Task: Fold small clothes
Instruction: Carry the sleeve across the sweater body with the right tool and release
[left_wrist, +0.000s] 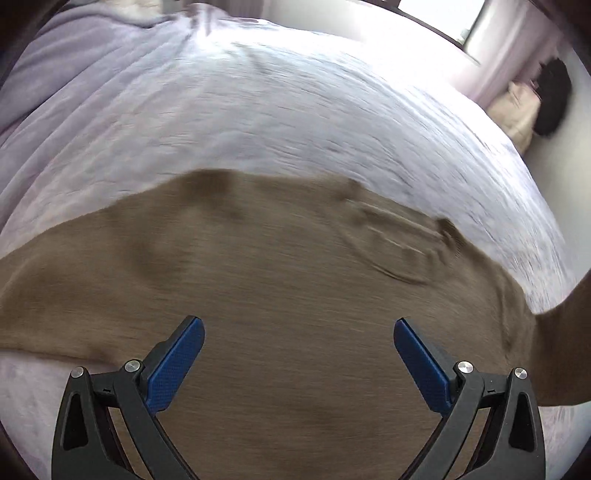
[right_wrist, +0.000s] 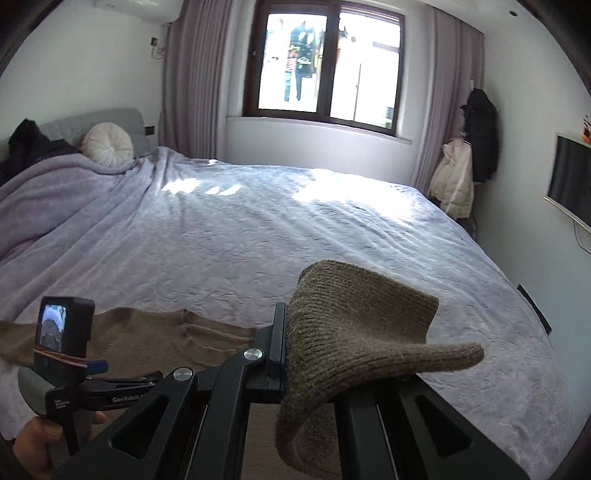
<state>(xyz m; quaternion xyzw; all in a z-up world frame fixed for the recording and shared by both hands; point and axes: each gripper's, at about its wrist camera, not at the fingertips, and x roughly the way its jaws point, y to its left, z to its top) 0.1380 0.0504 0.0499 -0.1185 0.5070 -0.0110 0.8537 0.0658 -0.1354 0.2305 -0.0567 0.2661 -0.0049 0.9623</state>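
A brown knitted sweater (left_wrist: 280, 266) lies spread on the lilac bedspread (left_wrist: 258, 122). My left gripper (left_wrist: 298, 334) is open and empty, its blue pads (left_wrist: 177, 363) hovering over the sweater's body. My right gripper (right_wrist: 317, 354) is shut on a ribbed end of the sweater (right_wrist: 351, 325) and holds it lifted above the bed; the knit drapes over the jaws and hides the right finger. The rest of the sweater (right_wrist: 155, 332) lies flat at the lower left in the right wrist view, with the left gripper (right_wrist: 66, 354) above it.
The bed (right_wrist: 295, 229) fills most of the room, with a lilac blanket (right_wrist: 55, 192) and a round pillow (right_wrist: 107, 144) at its head. A window (right_wrist: 325, 62), hanging coats (right_wrist: 465, 162) and a wall screen (right_wrist: 572, 181) stand beyond.
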